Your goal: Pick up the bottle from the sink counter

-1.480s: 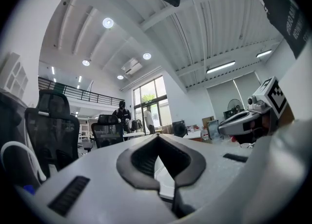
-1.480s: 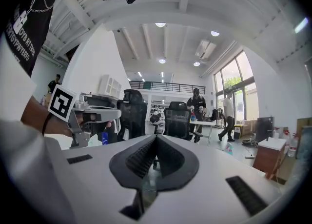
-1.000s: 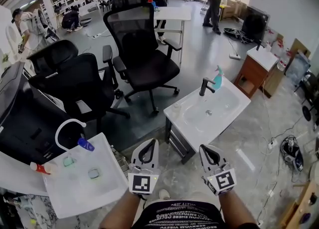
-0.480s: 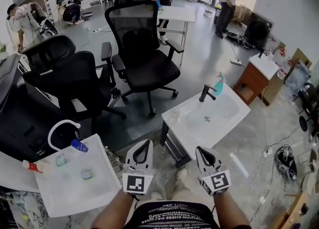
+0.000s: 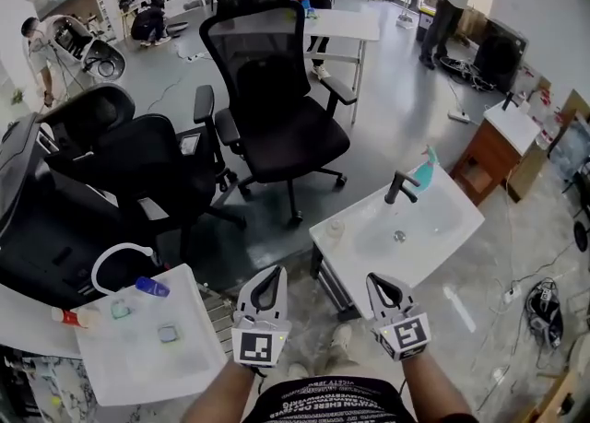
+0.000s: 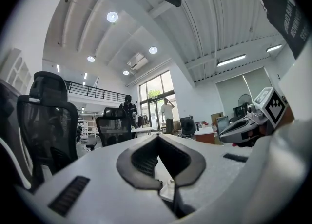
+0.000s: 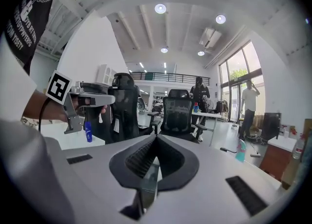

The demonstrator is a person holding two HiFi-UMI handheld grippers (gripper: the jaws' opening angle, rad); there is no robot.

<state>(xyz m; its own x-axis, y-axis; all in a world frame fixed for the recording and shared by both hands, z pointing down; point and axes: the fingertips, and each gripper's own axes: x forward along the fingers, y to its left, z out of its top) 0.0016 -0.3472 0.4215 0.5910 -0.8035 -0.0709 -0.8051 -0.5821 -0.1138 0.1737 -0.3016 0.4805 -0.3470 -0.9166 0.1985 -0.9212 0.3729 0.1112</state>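
Hovering with fingers (image 6: 139, 157) pressed together, left gripper (image 5: 277, 272) and right gripper (image 5: 375, 278); bottle (image 5: 425, 170) label unreadable.

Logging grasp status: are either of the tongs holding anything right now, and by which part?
Nothing is held. The left tongs and right tongs are both shut and empty; the teal bottle stands apart from them on the sink counter.

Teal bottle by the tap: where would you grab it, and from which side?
Probably round the body of the bottle, below its narrow top, coming from the right of the sink: it stands upright at the back rim, with the tap close on its left.
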